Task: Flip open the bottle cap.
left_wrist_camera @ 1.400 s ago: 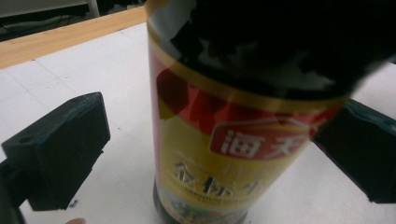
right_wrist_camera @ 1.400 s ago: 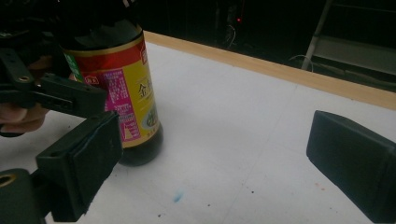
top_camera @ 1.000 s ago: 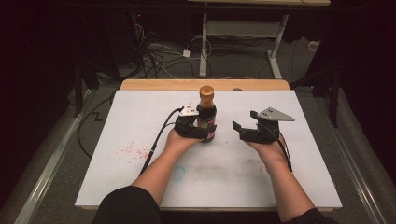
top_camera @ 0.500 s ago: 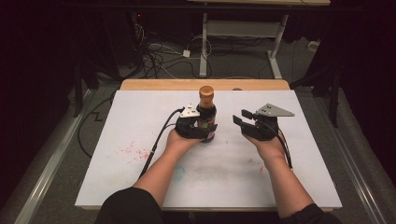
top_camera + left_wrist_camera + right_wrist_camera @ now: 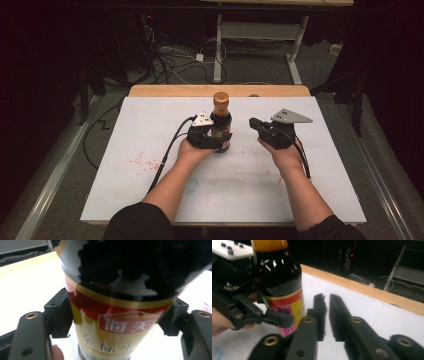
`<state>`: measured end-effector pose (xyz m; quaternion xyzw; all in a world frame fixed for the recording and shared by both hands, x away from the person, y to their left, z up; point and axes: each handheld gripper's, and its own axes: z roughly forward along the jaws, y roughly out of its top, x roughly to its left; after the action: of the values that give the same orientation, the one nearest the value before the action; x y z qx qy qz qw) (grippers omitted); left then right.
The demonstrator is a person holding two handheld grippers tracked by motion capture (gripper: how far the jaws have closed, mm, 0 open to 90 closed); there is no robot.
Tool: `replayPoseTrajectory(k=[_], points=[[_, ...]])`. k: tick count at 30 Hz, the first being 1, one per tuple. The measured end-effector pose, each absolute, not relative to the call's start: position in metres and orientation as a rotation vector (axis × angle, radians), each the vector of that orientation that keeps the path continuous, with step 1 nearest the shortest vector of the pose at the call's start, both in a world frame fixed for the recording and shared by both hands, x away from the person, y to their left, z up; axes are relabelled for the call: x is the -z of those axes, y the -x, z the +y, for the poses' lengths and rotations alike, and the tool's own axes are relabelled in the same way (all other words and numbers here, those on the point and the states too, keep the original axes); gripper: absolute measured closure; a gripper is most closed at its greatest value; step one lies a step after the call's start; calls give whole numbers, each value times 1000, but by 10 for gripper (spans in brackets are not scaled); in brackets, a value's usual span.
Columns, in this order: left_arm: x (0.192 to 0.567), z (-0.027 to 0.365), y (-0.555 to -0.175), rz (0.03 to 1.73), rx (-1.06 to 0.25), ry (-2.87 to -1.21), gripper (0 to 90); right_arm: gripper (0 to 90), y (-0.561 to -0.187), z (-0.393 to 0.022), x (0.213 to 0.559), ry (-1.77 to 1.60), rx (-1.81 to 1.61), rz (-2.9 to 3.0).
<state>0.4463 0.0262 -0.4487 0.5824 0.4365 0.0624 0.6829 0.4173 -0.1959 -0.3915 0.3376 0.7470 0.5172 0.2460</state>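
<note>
Dark glass sauce bottle [image 5: 221, 122]: upright, mid table [image 5: 320, 200], cap on. My left gripper [image 5: 117, 322] clamped on its label. My right gripper [image 5: 325, 315]: jaws just closed, nothing between, just beside bottle. Done: bottle secured. Left: cap, prob.

Dark room, grey floor [image 5: 60, 165], tangled cables [image 5: 165, 60], metal desk frame [image 5: 218, 45]

Bare table [image 5: 150, 200] all round, bottle [image 5: 221, 122] the lone obstacle mid-table
</note>
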Motion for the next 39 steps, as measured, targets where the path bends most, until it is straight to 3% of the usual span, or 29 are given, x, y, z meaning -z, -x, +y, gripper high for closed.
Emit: replayPoseTrajectory(k=[2, 10, 39], points=[[447, 29, -445, 981, -140, -1289, 201, 900, -418, -195, 390, -914, -1424, 2022], [447, 28, -441, 964, -179, -1317, 270, 900, -420, -186, 386, -863, -1413, 2047], [450, 30, -441, 938, -163, -1315, 283, 900, -423, -157, 346, -767, -1411, 2059]])
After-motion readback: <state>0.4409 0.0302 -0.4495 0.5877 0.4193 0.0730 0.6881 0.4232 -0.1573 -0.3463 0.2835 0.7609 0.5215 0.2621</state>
